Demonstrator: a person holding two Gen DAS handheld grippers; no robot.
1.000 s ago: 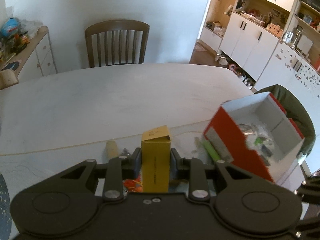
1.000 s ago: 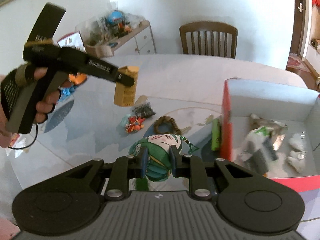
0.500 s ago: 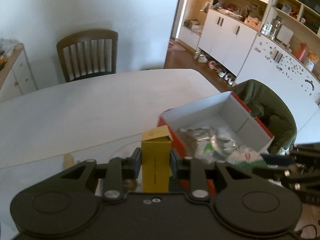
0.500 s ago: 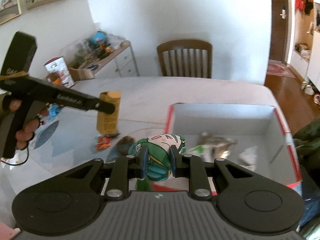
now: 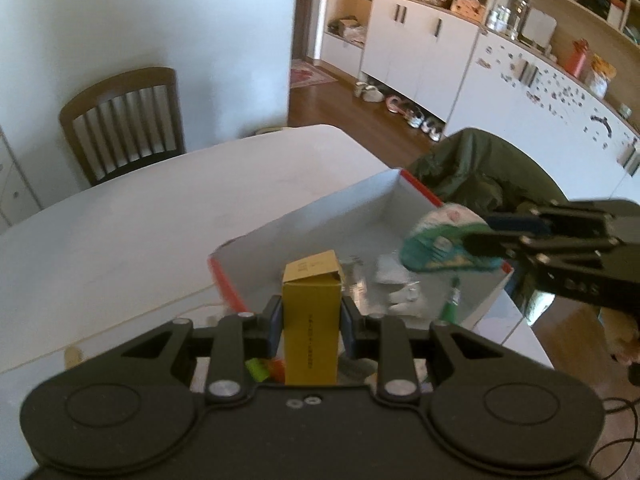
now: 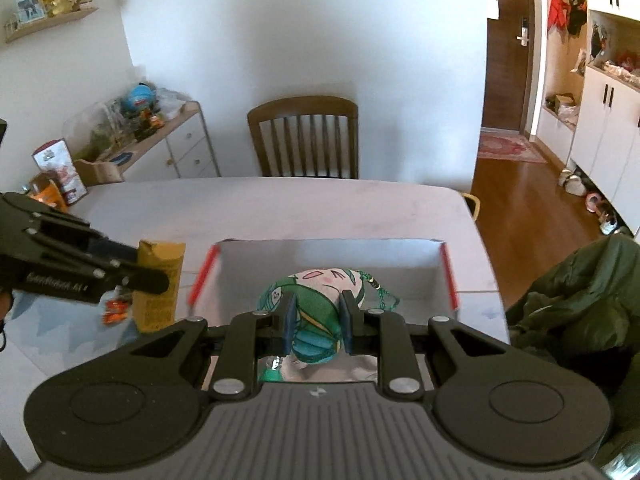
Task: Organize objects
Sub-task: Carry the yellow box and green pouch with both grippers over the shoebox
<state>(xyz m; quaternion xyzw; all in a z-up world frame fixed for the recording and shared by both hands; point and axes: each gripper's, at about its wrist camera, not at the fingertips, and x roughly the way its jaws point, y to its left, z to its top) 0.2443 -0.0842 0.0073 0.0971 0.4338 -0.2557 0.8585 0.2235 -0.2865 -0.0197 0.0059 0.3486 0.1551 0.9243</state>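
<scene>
My left gripper (image 5: 312,320) is shut on an upright yellow carton (image 5: 311,320), held at the near left corner of the red-edged white box (image 5: 320,220). In the right wrist view the same carton (image 6: 158,292) hangs just left of the box (image 6: 328,256). My right gripper (image 6: 316,320) is shut on a green-haired plush doll (image 6: 320,300), held over the box's inside. From the left wrist view the doll (image 5: 440,244) hovers above the box's right half, with the right gripper (image 5: 484,240) reaching in from the right. White packets (image 5: 400,280) lie in the box.
A wooden chair (image 6: 304,136) stands at the table's far side. A green jacket (image 6: 580,300) drapes a chair right of the box. Small orange items (image 6: 114,310) lie on the table (image 6: 280,208) left of the box. A cluttered sideboard (image 6: 168,144) lines the left wall.
Both grippers have swung right toward the box. The doll has moved from the table in front of the box to above its inside. The carton has come up to the box's left corner.
</scene>
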